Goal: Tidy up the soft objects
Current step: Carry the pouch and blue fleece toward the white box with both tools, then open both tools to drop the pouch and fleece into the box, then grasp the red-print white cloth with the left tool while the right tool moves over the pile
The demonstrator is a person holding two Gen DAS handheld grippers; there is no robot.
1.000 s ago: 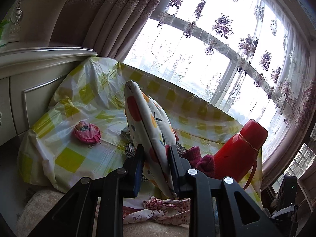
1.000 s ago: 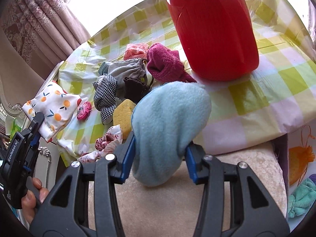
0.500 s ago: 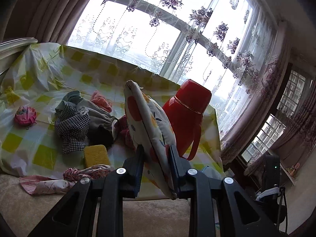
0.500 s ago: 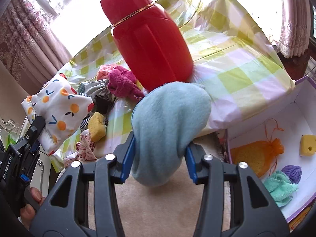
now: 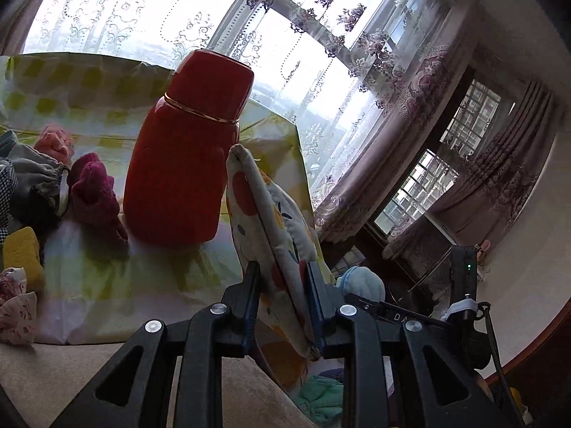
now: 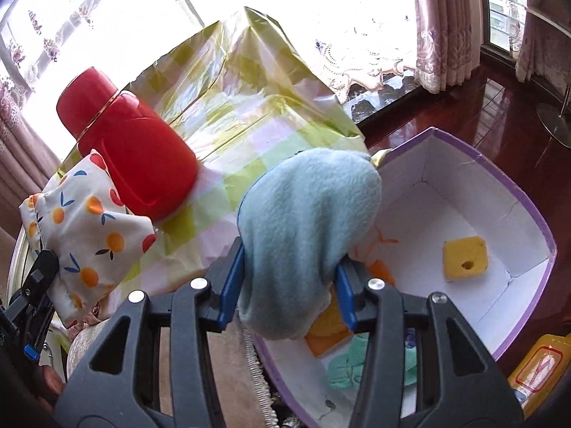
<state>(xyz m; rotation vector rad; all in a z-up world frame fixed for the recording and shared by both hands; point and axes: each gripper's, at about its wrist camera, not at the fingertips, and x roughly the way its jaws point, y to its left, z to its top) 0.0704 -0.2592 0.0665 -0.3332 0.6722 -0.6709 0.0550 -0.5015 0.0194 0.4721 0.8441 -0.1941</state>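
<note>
Both hands are swinging away from the bench toward the purple box [image 6: 535,235], right gripper [image 6: 289,278] jaws pinching the blue fleece [image 6: 307,221] above it, left gripper [image 5: 282,299] jaws pinching the fruit-print pouch [image 5: 264,214] close behind, both nearing drop-off.

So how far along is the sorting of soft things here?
Partly done. The purple box already holds a yellow sponge, an orange pouch and a green cloth. In hand: the right claw grips a blue fleece piece over the box, and the left claw grips a fruit-print pouch. Left on the table: a maroon knit, a grey bag and another sponge.
</note>
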